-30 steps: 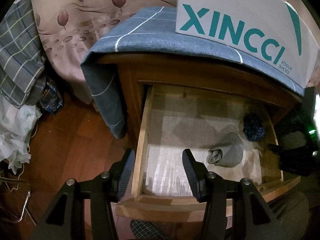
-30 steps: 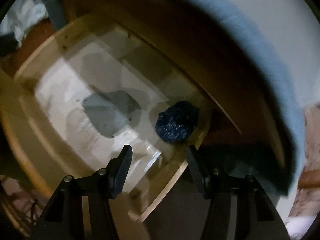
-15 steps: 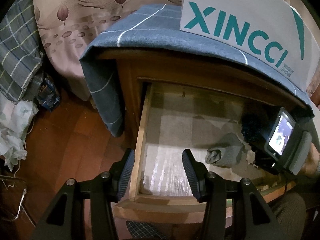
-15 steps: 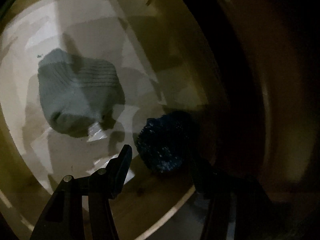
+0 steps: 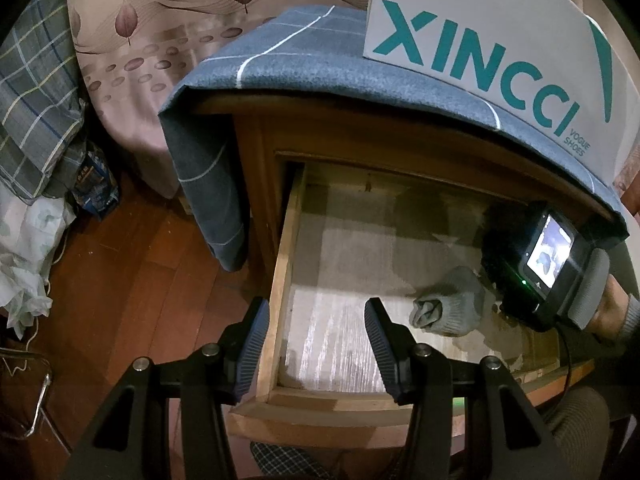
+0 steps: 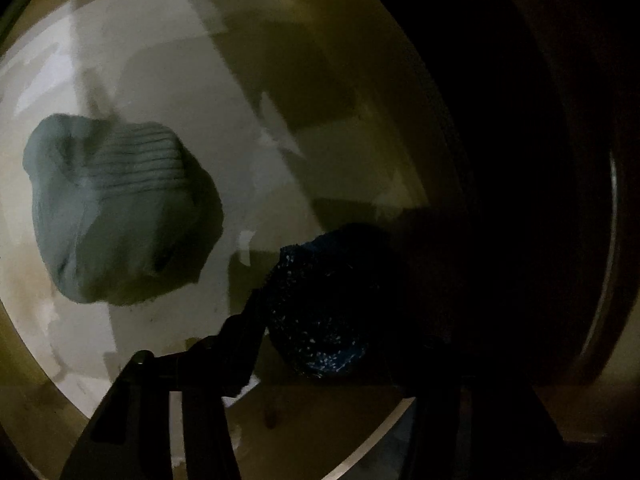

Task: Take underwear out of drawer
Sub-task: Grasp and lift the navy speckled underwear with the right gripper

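Right gripper (image 6: 320,320) deep in the drawer (image 5: 280,280), jaws spread around the dark blue bundle (image 6: 320,312), not clamped; grey bundle (image 6: 116,208) to its left. Left gripper (image 5: 316,340) gapes empty, straddling the drawer's side wall.

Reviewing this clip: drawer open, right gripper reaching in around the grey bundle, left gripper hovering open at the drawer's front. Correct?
Not quite. The right wrist view shows the right gripper straddling the dark blue speckled bundle; the grey bundle lies apart, untouched. The rest holds: drawer open, left gripper open.
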A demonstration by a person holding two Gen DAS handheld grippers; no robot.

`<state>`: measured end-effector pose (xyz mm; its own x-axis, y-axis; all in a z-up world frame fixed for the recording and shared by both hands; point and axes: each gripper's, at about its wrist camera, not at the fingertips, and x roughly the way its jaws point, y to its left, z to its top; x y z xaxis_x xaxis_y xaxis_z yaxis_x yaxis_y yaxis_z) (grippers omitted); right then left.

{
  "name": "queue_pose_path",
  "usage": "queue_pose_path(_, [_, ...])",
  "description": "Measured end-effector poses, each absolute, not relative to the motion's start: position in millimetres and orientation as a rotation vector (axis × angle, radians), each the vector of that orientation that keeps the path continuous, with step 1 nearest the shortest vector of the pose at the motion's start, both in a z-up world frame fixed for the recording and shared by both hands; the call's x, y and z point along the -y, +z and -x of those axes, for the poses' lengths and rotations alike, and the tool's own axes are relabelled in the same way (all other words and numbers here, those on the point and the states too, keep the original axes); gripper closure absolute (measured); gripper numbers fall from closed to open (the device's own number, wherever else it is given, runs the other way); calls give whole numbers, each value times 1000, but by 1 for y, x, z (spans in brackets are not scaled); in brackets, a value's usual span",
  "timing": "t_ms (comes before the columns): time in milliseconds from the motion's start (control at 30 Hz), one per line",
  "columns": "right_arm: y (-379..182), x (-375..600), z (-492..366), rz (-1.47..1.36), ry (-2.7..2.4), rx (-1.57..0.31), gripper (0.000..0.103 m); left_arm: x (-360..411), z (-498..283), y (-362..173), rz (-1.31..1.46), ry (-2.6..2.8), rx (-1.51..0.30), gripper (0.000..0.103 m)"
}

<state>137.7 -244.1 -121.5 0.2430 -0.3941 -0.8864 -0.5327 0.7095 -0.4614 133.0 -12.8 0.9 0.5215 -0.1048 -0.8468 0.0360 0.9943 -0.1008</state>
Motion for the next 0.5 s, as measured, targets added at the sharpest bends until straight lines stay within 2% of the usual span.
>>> queue_pose_path(100, [-124,249,-140,830,114,-1381,71,13,-133,1,74,-86,-1018,52])
queue_pose_path(200, [-122,252,-141,779,118,-1398,76,12,-133,1,78,-85,-1018,52])
queue_pose_path(500, [-97,257,-131,435,314,-1502,77,13,-132,1,79,-86,-1016,52])
